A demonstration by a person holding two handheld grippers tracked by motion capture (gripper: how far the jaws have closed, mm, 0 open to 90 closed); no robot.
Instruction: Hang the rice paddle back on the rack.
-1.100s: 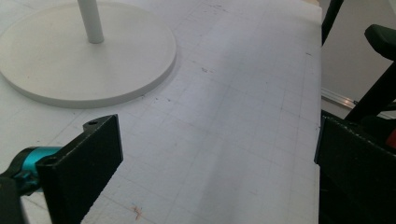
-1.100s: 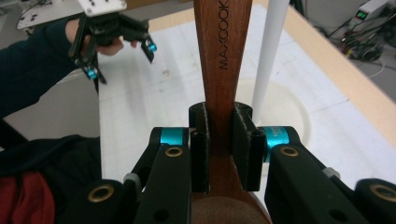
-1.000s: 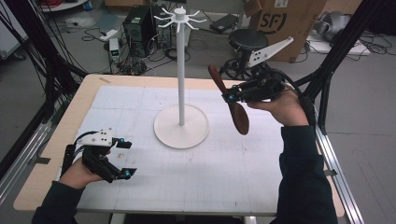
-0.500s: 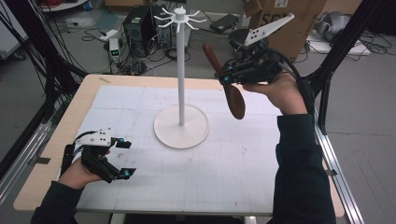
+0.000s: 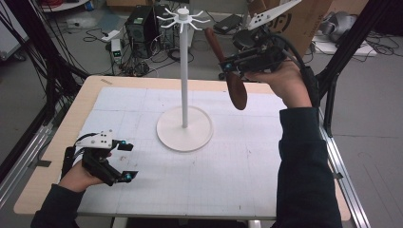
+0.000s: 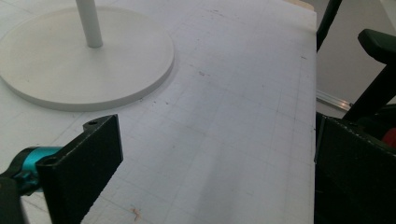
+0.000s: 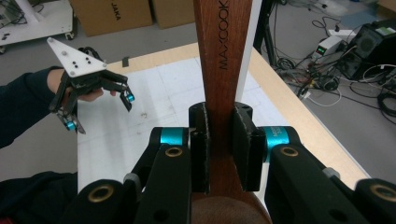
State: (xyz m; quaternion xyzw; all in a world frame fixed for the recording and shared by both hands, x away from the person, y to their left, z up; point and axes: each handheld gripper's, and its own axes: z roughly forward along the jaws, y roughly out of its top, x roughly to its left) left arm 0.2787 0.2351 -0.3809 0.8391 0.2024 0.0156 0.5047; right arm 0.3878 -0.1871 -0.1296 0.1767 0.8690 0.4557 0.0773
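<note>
A: The high view takes in the whole table (image 5: 266, 190), with the white stand (image 5: 184, 126) at centre frame. What does the right gripper view add?

B: Lettering along the brown wooden spoon (image 7: 219, 56), its handle clamped between the right gripper (image 7: 220, 147) pads.

A: From above, that spoon (image 5: 228, 71) hangs tilted at upper right, bowl downward, beside the pole top.

B: The left gripper (image 5: 124, 161), lower left, rests with its jaws apart, holding nothing.
</note>
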